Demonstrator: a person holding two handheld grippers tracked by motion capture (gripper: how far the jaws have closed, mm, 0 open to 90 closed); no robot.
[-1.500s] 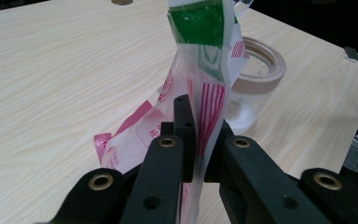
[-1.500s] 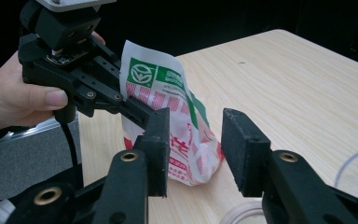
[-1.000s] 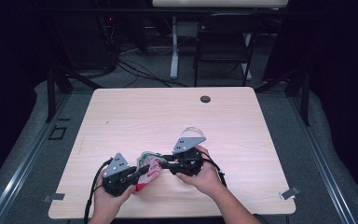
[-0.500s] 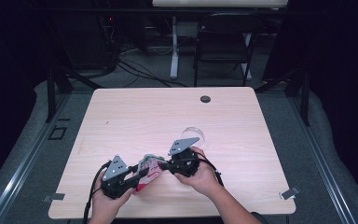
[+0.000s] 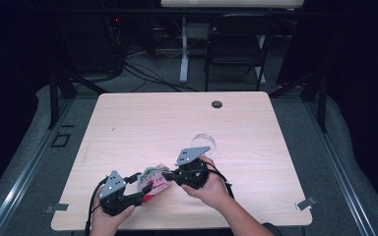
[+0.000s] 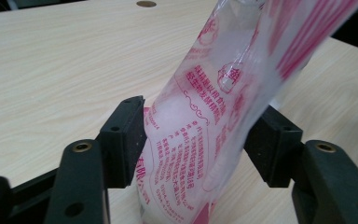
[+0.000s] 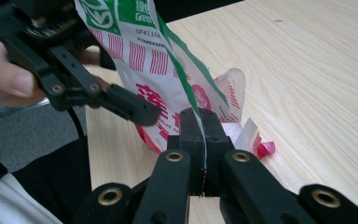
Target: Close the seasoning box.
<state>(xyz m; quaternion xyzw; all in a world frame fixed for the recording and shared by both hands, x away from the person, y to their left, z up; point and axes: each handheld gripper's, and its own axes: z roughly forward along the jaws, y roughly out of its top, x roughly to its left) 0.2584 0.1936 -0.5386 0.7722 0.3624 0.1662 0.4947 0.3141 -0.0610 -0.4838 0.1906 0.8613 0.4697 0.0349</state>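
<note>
Tongs, pair of two, both on one item. Your left gripper (image 5: 145, 189) has its jaws part-open around the lower body of the plastic bag (image 5: 152, 181), one pad on each side, pressing the film in — a hold on the bag's bulk. Your right gripper (image 5: 166, 173) has its jaws pressed fully together on a thin edge of the same bag; in the right gripper view the film runs straight down through the seam between the two pads.

Item: plastic bag, clear film with red and green print, white contents inside. Location: near the table's (image 5: 128, 128) front edge, left of centre, held between the two grippers, its base resting on or just above the wood. A clear round lid or dish (image 5: 204, 142) lies on the table just behind your right gripper, apart from the bag.

Step in hand, as judged: opening the bag — one gripper anchors the body, the other pinches the top edge or a torn flap. Next move likely calls for pulling the pinched edge away from the anchored body, keeping the left hold firm so the contents do not spill.

Orientation: long axis tilted, base toward your left gripper, printed top rising toward your right gripper.
</note>
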